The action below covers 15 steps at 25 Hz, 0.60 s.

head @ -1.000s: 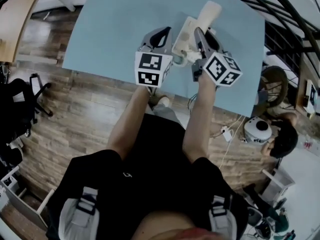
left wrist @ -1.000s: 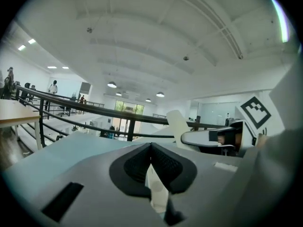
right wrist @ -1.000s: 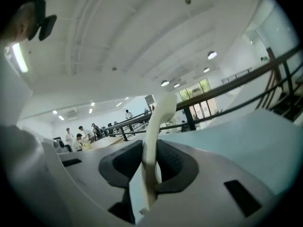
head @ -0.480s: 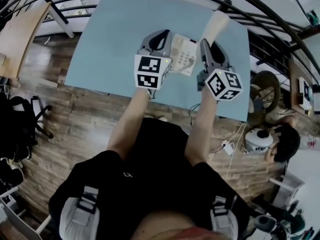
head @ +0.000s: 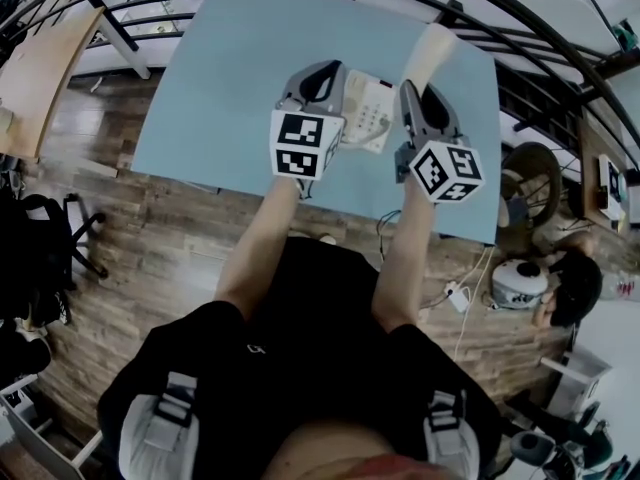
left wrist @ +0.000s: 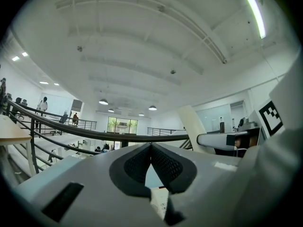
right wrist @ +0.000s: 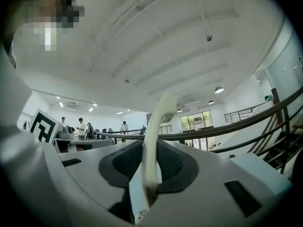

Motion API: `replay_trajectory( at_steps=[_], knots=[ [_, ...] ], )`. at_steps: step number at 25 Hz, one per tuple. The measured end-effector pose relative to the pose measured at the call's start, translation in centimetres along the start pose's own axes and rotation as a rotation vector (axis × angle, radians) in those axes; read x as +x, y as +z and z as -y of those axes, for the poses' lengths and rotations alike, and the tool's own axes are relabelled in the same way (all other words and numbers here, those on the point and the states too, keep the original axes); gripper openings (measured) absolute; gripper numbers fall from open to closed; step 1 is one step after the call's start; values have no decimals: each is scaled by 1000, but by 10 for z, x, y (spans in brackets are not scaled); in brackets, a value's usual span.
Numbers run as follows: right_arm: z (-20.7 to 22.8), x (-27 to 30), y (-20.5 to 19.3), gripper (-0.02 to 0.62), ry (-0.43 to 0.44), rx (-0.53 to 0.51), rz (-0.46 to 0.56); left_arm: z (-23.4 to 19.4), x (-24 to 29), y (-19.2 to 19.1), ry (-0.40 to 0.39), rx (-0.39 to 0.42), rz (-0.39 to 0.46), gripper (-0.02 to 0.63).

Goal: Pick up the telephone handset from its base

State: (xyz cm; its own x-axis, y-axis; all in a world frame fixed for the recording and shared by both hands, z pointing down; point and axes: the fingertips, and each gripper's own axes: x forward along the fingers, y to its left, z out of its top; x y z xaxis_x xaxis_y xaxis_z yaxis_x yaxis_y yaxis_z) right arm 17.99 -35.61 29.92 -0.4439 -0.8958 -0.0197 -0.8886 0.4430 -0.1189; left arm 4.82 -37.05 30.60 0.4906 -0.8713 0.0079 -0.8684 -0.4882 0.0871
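Note:
The cream telephone handset (head: 432,48) is off its base and stands up out of my right gripper (head: 415,96), which is shut on its lower part. In the right gripper view the handset (right wrist: 157,126) rises between the dark pads (right wrist: 175,164). The cream phone base (head: 367,111) with its keypad lies on the light blue table (head: 240,68), between the two grippers. My left gripper (head: 320,76) hovers at the base's left edge, its jaw tips (left wrist: 151,146) meeting with nothing held. A bit of the base (left wrist: 160,203) shows below them.
The table's near edge runs just under both marker cubes. A dark metal railing (head: 520,28) curves behind and right of the table. A person (head: 570,283) sits on the wooden floor at lower right beside a white round device (head: 518,283). A wooden tabletop (head: 45,68) stands far left.
My right gripper has lifted the handset off the base and carried it to the right, baring the keypad. Both grippers have risen; over the last half second they hold still.

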Motion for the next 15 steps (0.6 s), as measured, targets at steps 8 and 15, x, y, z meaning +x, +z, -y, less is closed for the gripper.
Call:
replay_trajectory(
  at_steps=[8, 15],
  knots=[
    [6, -7, -3, 86, 1, -8, -4, 11, 2, -1, 4, 4, 0, 0],
    [0, 1, -3, 86, -6, -20, -4, 0, 1, -1, -3, -1, 3, 0]
  ],
)
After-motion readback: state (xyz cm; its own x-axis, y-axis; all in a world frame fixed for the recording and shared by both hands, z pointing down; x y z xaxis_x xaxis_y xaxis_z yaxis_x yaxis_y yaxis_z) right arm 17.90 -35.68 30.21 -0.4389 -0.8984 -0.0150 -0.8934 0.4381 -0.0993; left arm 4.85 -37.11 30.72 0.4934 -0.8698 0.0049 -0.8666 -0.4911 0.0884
